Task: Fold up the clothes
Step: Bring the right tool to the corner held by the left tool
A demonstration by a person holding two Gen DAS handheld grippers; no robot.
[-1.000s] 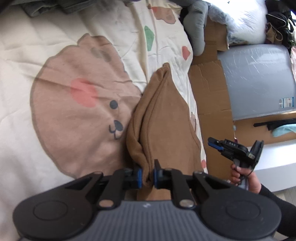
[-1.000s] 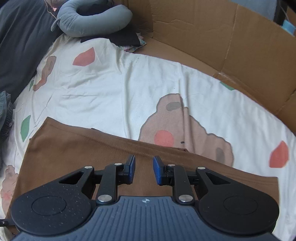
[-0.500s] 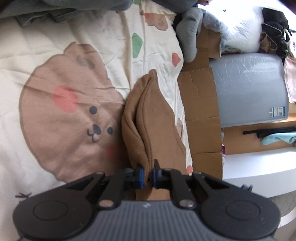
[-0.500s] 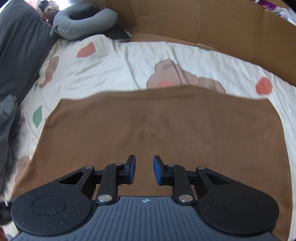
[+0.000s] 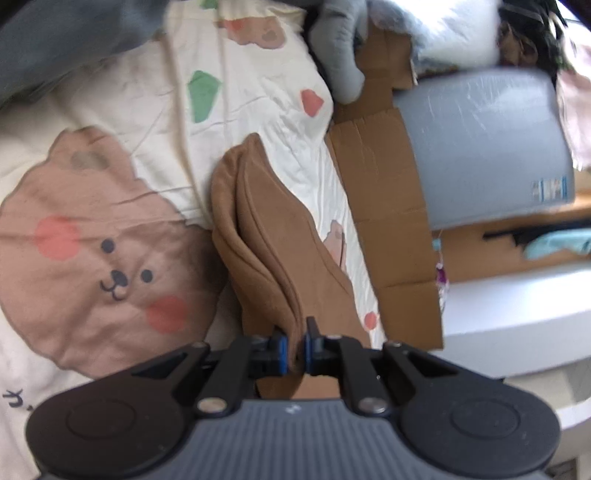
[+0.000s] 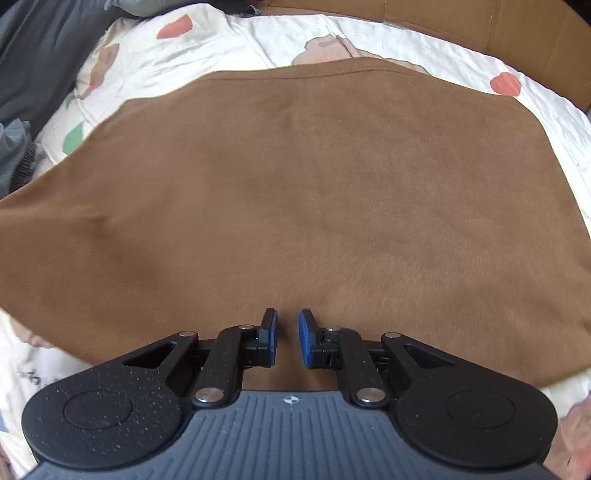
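Observation:
A brown garment (image 5: 273, 236) lies folded in layers on a cream bed sheet (image 5: 155, 110) with bear prints. My left gripper (image 5: 293, 349) is shut on the near edge of its stacked layers. In the right wrist view the brown garment (image 6: 314, 192) spreads flat and wide across the sheet (image 6: 258, 40). My right gripper (image 6: 287, 338) hovers just above its near part, jaws a little apart and holding nothing.
Brown cardboard (image 5: 384, 192) lines the bed's right side, with a grey wrapped slab (image 5: 480, 147) beyond it. A grey neck pillow (image 5: 336, 48) and dark clothes (image 6: 44, 55) lie at the far end. Cardboard (image 6: 480, 22) also backs the bed.
The right gripper has moved forward over the brown garment, which now fills its view. The left gripper keeps its hold and has shifted slightly; the view is a bit blurred.

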